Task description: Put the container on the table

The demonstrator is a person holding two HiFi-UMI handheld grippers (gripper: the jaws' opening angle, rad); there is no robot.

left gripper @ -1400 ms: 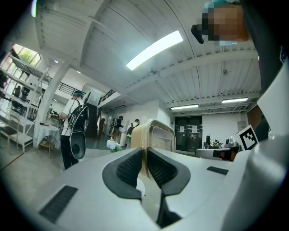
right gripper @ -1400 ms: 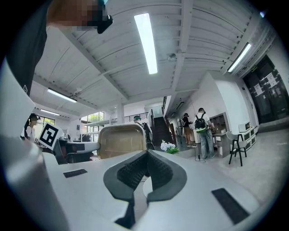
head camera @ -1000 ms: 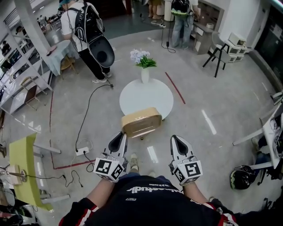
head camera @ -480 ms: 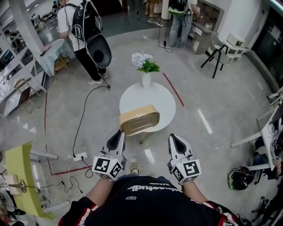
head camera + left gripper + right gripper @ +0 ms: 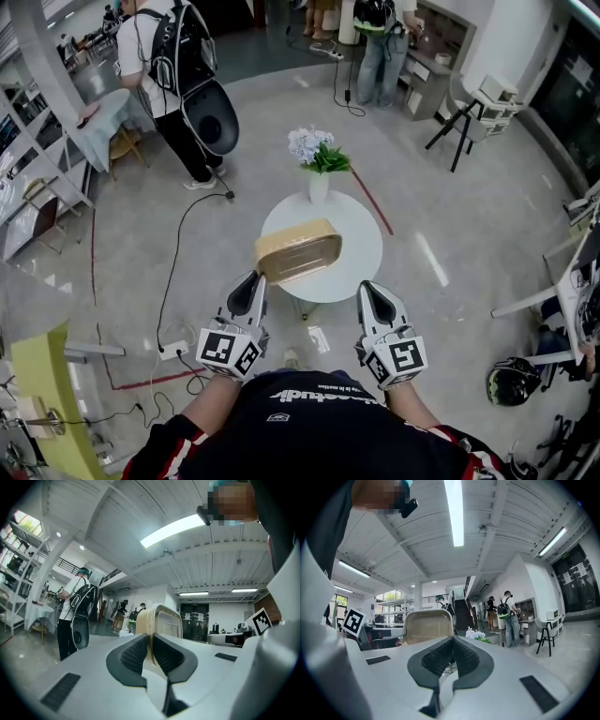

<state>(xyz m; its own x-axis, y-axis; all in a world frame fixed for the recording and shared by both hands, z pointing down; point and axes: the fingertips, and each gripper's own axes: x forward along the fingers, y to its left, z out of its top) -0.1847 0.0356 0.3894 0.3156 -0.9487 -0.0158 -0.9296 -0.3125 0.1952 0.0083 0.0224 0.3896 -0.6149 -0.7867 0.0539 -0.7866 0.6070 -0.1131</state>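
The left claw (image 5: 253,283) was clamped on the rim of the container (image 5: 298,255), holding it in the air at the near edge of the round worktop (image 5: 361,246); setting it down remained. The right claw (image 5: 367,292) was closed, empty. The container's clearance above the worktop could not be judged.
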